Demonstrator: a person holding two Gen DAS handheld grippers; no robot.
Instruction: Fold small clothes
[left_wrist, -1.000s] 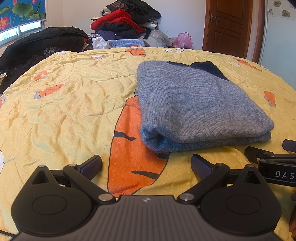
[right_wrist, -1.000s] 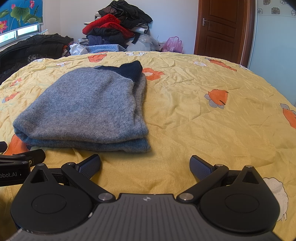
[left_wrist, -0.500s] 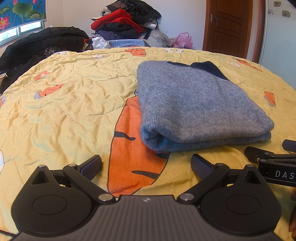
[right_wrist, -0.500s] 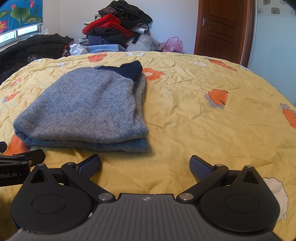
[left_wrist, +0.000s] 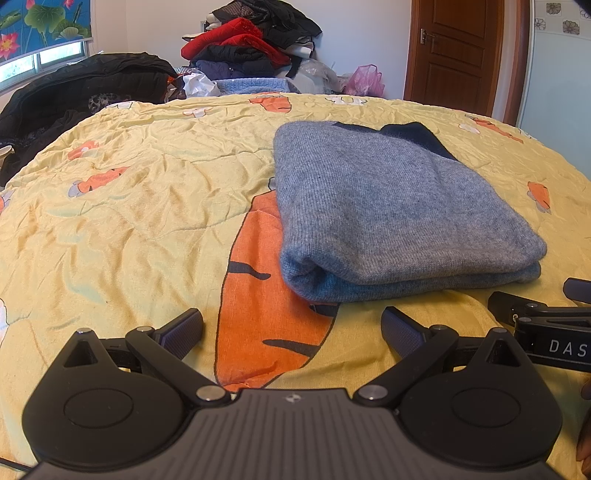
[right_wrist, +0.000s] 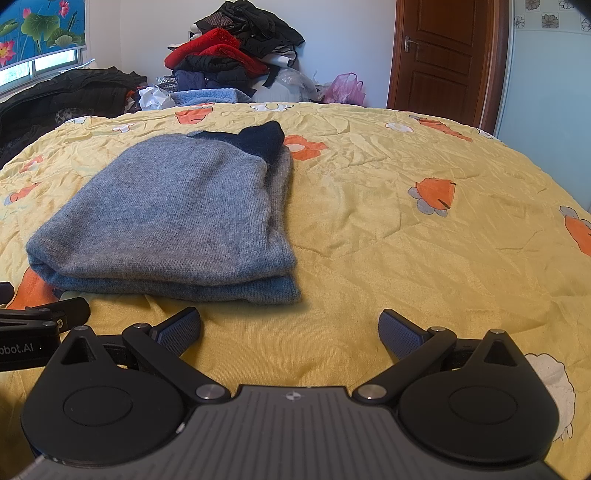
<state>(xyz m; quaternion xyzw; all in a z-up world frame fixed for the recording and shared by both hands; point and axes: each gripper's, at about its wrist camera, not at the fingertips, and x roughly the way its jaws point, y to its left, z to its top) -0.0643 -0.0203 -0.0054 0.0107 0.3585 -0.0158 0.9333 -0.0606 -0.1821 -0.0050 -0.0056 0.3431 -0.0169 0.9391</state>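
Left claw (left_wrist: 291, 325) & right claw (right_wrist: 290, 325): both spread apart, holding nothing, low over the bed (left_wrist: 129, 221). Just ahead, btwn them, the grey sweater (right_wrist: 177, 218) lies on the bed folded into a neat stack. Fold looks done; prob. nothing left for this one.

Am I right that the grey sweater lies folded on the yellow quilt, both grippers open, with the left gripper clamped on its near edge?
Not quite. The left gripper grips nothing: the left wrist view shows its jaws apart, short of the grey sweater. The sweater does lie folded on the yellow quilt, and the right gripper is open.
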